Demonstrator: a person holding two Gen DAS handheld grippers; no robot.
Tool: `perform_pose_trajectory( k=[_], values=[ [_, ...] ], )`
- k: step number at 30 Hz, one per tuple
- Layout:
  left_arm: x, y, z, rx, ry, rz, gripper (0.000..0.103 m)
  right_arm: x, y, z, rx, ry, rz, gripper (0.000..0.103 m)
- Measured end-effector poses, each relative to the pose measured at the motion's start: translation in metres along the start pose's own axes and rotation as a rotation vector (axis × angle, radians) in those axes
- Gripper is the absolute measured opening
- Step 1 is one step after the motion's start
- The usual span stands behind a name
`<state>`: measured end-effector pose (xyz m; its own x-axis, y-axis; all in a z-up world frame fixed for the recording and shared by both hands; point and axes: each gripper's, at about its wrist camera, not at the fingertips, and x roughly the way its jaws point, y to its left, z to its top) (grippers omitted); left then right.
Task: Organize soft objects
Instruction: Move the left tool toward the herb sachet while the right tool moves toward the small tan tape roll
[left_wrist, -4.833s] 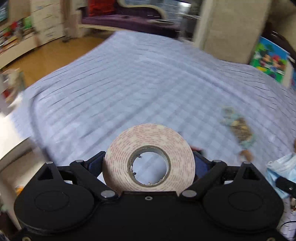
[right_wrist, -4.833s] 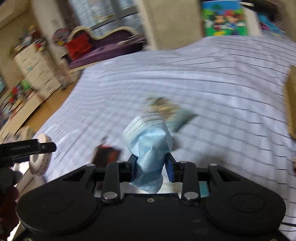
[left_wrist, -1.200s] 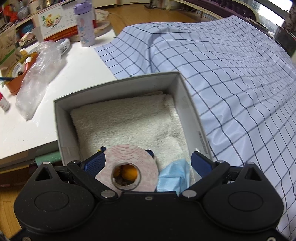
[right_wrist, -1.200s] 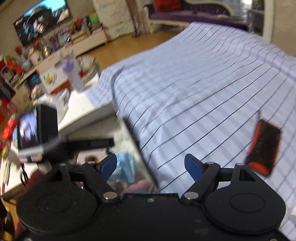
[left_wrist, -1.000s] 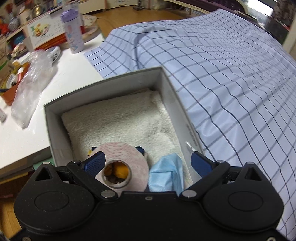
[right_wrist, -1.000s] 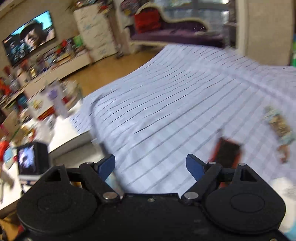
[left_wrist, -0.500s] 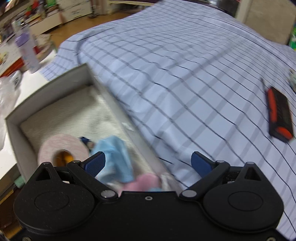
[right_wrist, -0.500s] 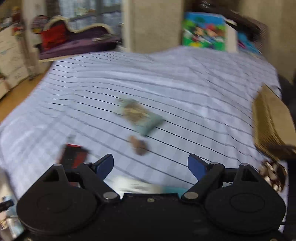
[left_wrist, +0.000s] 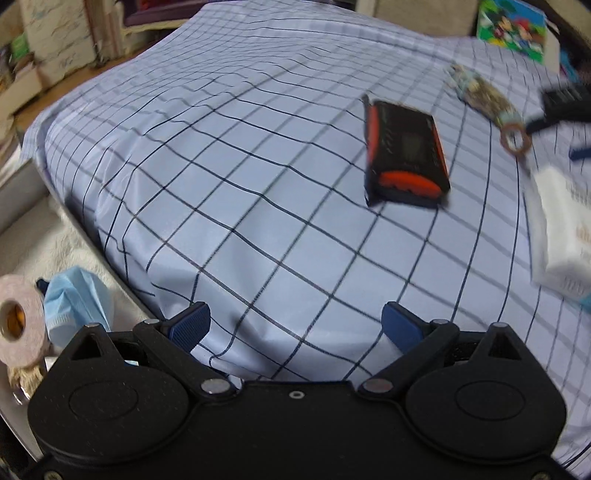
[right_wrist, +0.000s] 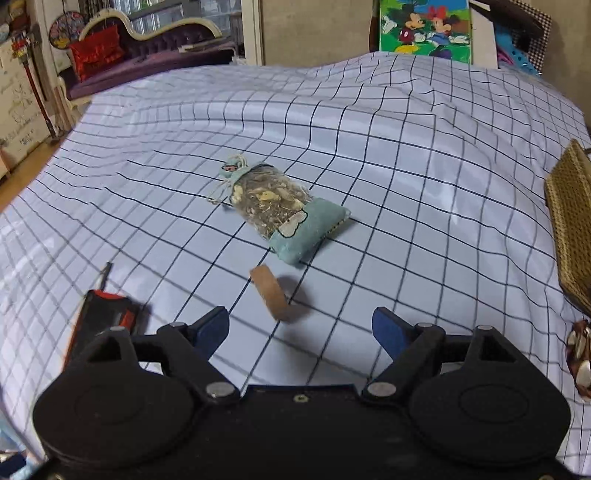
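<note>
- Blue mask (left_wrist: 75, 301) lies crumpled in the box (left_wrist: 22, 184) at the left, just beside a tape roll (left_wrist: 18, 321), both on a white towel (left_wrist: 55, 243).
- Herb-filled sachet (right_wrist: 275, 212) rests mid-sheet, far from the right gripper (right_wrist: 300, 326), whose blue pads are spread wide and hold nothing.
- Brown ring (right_wrist: 271, 293) stands on edge on the sheet (right_wrist: 406, 184), just beyond those pads and near the sachet.
- Left gripper (left_wrist: 294, 321) hovers at the sheet's near edge, pads likewise parted and empty.
- Black-and-orange case (left_wrist: 404, 151) lies ahead of the left gripper; a white pack (left_wrist: 565, 232) sits to its right.
- Woven mat (right_wrist: 570, 221) lies at the far right edge.
</note>
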<state>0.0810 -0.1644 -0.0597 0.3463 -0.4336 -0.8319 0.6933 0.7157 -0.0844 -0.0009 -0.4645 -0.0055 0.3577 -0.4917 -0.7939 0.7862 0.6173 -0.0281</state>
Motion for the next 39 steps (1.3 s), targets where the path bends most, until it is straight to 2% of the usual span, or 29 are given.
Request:
perform_pose_trajectory(
  k=[4, 10, 13, 23, 24, 28, 30, 34, 39],
  values=[
    [0.008, -0.004, -0.004, 0.026, 0.021, 0.008, 0.096, 0.023, -0.004, 0.011, -0.012, 0.026, -0.051, 0.084],
    [0.012, 0.0, -0.001, -0.012, 0.033, -0.015, 0.096, 0.032, -0.041, 0.024, 0.078, 0.024, -0.106, 0.085],
    [0.015, 0.003, 0.001, -0.037, 0.039, -0.023, 0.096, 0.029, -0.048, 0.022, 0.09, 0.02, -0.067, 0.085],
    [0.016, 0.012, 0.002, -0.078, 0.043, -0.004, 0.096, 0.05, -0.016, 0.022, 0.03, 0.061, 0.053, 0.084],
    [0.017, 0.011, 0.003, -0.074, 0.045, -0.002, 0.096, 0.052, -0.014, 0.022, 0.026, 0.066, 0.054, 0.081],
    [0.017, 0.005, 0.002, -0.044, 0.042, 0.01, 0.096, 0.06, -0.015, 0.023, 0.034, 0.096, 0.071, 0.053],
    [0.016, 0.002, 0.003, -0.029, 0.038, 0.017, 0.096, 0.062, -0.019, 0.022, 0.035, 0.099, 0.067, 0.043],
    [0.013, -0.003, 0.008, -0.008, 0.035, 0.028, 0.096, 0.057, -0.034, 0.018, 0.018, 0.086, 0.071, 0.043],
    [0.007, -0.014, 0.029, -0.018, 0.032, 0.002, 0.096, 0.048, -0.077, 0.003, 0.074, 0.074, 0.035, 0.043]
  ],
)
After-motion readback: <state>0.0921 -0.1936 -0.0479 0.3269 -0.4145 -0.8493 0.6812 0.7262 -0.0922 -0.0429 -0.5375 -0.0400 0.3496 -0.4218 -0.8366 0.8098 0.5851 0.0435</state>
